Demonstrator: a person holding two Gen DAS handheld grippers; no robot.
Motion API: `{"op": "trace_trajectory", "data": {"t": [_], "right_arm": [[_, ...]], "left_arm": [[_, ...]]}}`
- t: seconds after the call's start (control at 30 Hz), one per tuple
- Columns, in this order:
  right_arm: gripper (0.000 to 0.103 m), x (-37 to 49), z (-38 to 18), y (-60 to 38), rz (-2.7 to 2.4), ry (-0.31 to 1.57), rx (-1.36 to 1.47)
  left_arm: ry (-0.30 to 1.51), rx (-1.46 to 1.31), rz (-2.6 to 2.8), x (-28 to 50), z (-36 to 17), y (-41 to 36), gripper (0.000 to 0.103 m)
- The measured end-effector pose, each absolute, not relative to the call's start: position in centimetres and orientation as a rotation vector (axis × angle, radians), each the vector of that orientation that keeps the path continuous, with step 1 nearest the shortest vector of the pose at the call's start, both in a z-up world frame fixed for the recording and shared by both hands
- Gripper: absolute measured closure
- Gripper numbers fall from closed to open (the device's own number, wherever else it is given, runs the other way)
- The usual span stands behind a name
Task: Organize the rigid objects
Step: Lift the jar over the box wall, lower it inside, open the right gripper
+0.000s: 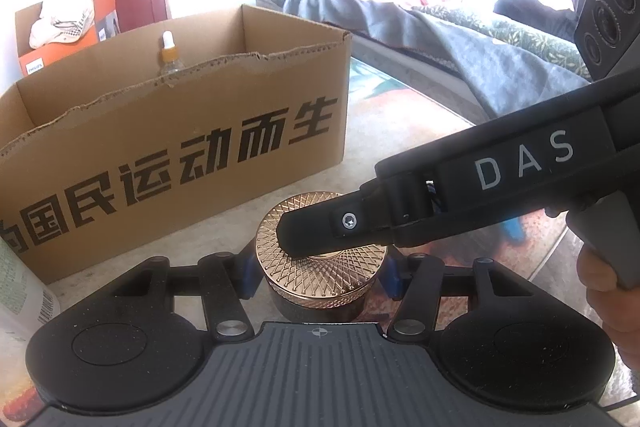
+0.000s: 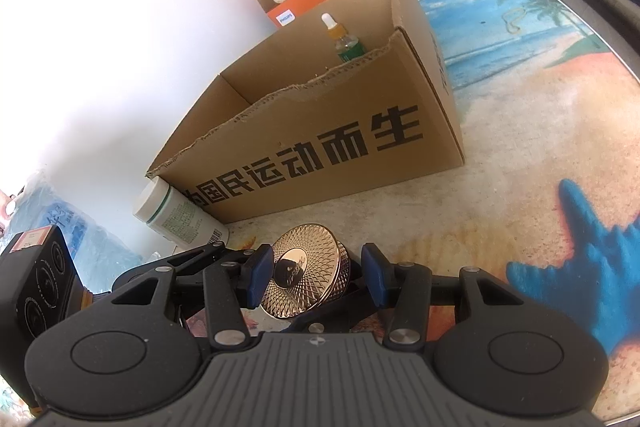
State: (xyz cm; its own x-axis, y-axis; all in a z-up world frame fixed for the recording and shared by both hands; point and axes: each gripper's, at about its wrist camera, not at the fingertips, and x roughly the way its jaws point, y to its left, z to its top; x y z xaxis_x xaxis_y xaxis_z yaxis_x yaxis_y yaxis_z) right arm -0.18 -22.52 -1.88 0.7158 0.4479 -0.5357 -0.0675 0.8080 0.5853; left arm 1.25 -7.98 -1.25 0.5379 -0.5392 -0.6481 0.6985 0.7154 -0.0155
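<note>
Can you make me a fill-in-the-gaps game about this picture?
1. The dropper bottle stands inside the cardboard ___.
2. The patterned lid is ___ coloured.
3. The white bottle beside the box lies on its ___.
4. The blue shape printed on the table cover is a ___.

Missing words: box, gold, side, starfish.

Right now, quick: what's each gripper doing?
Left gripper: closed on the jar.
Right gripper: one pad on the jar's lid; whether it grips cannot be told.
</note>
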Motion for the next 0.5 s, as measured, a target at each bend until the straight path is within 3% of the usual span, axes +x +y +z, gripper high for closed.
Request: {"op": "trace_trajectory", "data": {"t": [0.27, 0.5], "right_arm": [[0.051, -0.6, -0.3, -22.2, 0.326, 0.685, 0.546], [0.051, -0.2, 4.4, -21.2, 0.372, 0.58, 0.454]], "left_arm": [[0.622, 0.247, -0.728, 0.5, 0.2, -6.9, 0.047], [0.516, 0.197, -0.703, 0.7, 4.3, -5.3, 0.047]]}}
